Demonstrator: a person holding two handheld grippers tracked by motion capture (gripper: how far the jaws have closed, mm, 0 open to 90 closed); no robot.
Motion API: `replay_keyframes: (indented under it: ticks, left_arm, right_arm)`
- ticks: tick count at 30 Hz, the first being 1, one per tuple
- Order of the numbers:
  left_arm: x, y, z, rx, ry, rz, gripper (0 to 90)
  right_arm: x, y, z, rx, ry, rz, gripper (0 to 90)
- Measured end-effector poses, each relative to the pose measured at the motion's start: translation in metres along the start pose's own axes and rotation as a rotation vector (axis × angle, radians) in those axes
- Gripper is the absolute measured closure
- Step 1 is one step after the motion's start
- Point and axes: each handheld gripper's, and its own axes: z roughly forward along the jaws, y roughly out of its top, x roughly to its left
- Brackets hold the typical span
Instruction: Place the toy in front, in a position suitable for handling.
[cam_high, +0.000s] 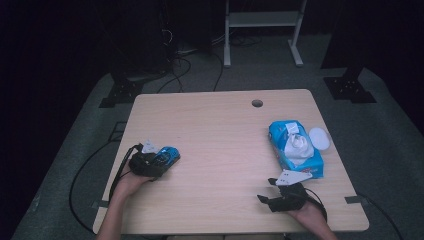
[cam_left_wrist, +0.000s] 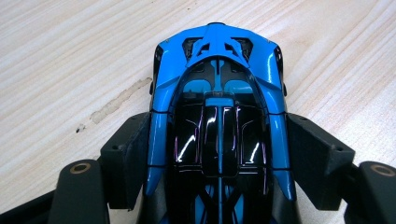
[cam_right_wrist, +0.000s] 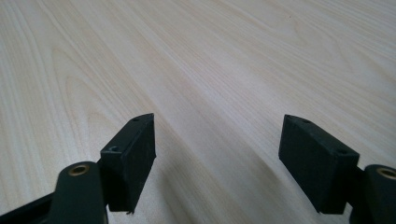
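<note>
A blue and black toy car (cam_left_wrist: 217, 60) lies on the light wooden table (cam_high: 215, 130) near its left edge, nose pointing away from the hand. My left gripper (cam_left_wrist: 218, 158) straddles the car's rear half, and both black pads press against its blue sides. In the high view the toy car (cam_high: 167, 156) sticks out of the left gripper (cam_high: 159, 162) towards the upper right. My right gripper (cam_high: 266, 190) rests low over the table's front right part, pointing left. In its own view the right gripper (cam_right_wrist: 217, 154) stands open with only bare wood between the jaws.
A blue wipes pack (cam_high: 296, 148) with a white tissue pulled up lies at the right, just beyond the right gripper. A white round lid (cam_high: 319, 138) sits beside it. A cable hole (cam_high: 257, 103) is near the far edge. A pale scuff (cam_left_wrist: 116, 100) marks the wood left of the car.
</note>
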Motion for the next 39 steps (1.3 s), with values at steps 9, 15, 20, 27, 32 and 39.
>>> replay_keyframes:
  ticks: [9, 15, 20, 27, 32, 39]
  left_arm:
    - [0.002, -0.001, -0.002, -0.015, -0.026, -0.015, 28.0]
    - [0.003, 0.001, -0.008, -0.045, -0.026, -0.036, 28.1]
    - [0.0, 0.006, -0.015, -0.074, -0.026, -0.025, 28.1]
    - [-0.02, 0.024, -0.024, -0.13, -0.062, 0.018, 28.1]
    - [-0.047, 0.042, -0.024, -0.141, -0.106, 0.103, 28.1]
    - [-0.097, 0.066, -0.006, -0.106, -0.181, 0.245, 28.1]
  right_arm:
    - [-0.001, 0.0, -0.001, -0.005, -0.001, -0.001, 26.3]
    - [0.0, 0.0, -0.001, -0.007, -0.002, -0.003, 26.3]
    - [-0.001, 0.0, -0.001, -0.007, -0.002, -0.002, 26.3]
    - [-0.001, 0.001, -0.003, -0.019, -0.011, -0.002, 26.3]
    - [-0.002, 0.003, -0.008, -0.054, -0.019, 0.018, 26.3]
    - [-0.005, 0.006, -0.017, -0.103, -0.035, 0.05, 29.4]
